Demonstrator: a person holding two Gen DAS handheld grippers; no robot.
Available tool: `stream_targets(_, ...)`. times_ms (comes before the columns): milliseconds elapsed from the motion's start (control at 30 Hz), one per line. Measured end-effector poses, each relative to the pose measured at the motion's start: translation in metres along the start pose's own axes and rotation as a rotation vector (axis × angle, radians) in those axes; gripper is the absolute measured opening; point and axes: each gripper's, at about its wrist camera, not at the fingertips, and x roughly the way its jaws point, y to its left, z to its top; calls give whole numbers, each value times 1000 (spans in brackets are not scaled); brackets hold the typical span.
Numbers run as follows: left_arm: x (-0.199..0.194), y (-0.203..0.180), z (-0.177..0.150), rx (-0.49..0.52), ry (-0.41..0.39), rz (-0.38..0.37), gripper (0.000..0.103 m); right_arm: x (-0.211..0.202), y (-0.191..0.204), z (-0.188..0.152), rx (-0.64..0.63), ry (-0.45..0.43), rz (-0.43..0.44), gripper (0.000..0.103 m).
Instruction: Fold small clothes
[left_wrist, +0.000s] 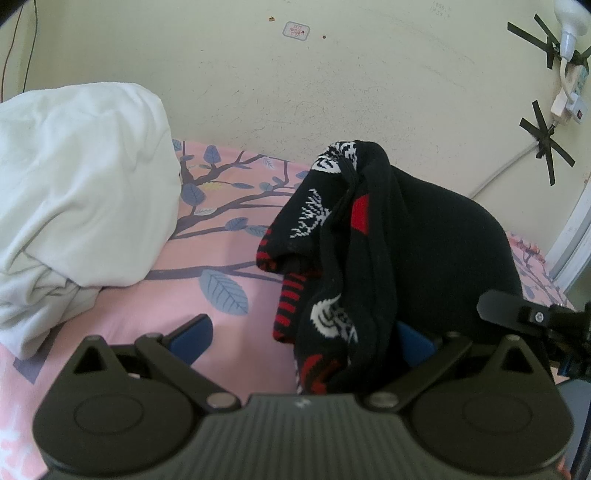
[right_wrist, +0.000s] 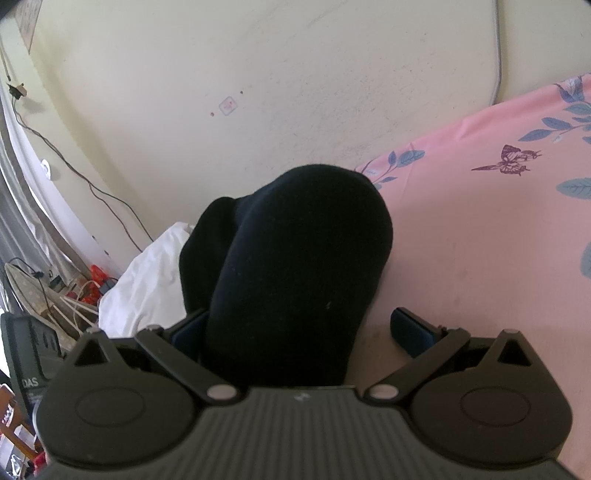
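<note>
Two wrist fisheyes, both close over the bed and facing the cream wall.

The left wrist view looks forward along its fingers (left_wrist: 192, 338) from low above the pink leaf-print bedsheet (left_wrist: 221, 254), with the black knit garment (left_wrist: 424, 240) very near the lens and a white duvet (left_wrist: 81, 177) to the left. The right wrist view is tilted, so the bedsheet (right_wrist: 480, 229) slopes up to the right. Both views share the garment (right_wrist: 295, 258), the sheet, the duvet (right_wrist: 147, 280) and a small wall sticker (left_wrist: 295, 29) (right_wrist: 228, 106).
</note>
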Motion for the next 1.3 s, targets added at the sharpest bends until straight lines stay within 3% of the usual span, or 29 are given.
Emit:
stream_targets(367, -2, 6, 1, -22, -1, -35, 103, 6, -4, 13, 14, 64, 28, 97)
stream_targets(433, -2, 9, 2, -35, 0, -54, 103, 15, -1, 17, 21, 107, 53, 87)
stream_targets(467, -2, 10, 2, -43, 1, -68, 103, 20, 2, 17, 25, 124, 58, 87)
stream_targets(567, -1, 8, 3, -35, 8, -76, 100, 28, 12, 20, -20, 142, 33, 76)
stream_targets(600, -1, 4, 3, -22, 12, -84, 89, 27, 13, 21, -21, 141, 37, 68)
stream_targets(667, 3, -4, 5, -26, 45, -172, 68, 20, 16, 25, -52, 132, 41, 52)
stream_targets(733, 9, -18, 13, -30, 66, -171, 70, 8, 12, 31, -73, 108, 47, 44)
stream_targets(867, 32, -70, 39, 5, 115, -276, 64, -30, -9, 52, -143, -11, -17, 43)
stream_targets(1000, 67, -173, 72, 177, 98, -345, 64, -82, -63, 91, -112, -147, -120, 43)
stream_targets(1100, 107, -243, 89, 228, 122, -412, 64, -116, -111, 122, -80, -238, -227, 44)
stream_targets(1200, 149, -298, 92, 259, 154, -403, 63, -127, -162, 142, -44, -242, -378, 47)
stream_targets(1267, 173, -322, 85, 300, 172, -346, 63, -119, -192, 146, 1, -185, -489, 55)
stream_targets(1300, 184, -332, 80, 324, 183, -304, 63, -115, -206, 144, 32, -158, -515, 66)
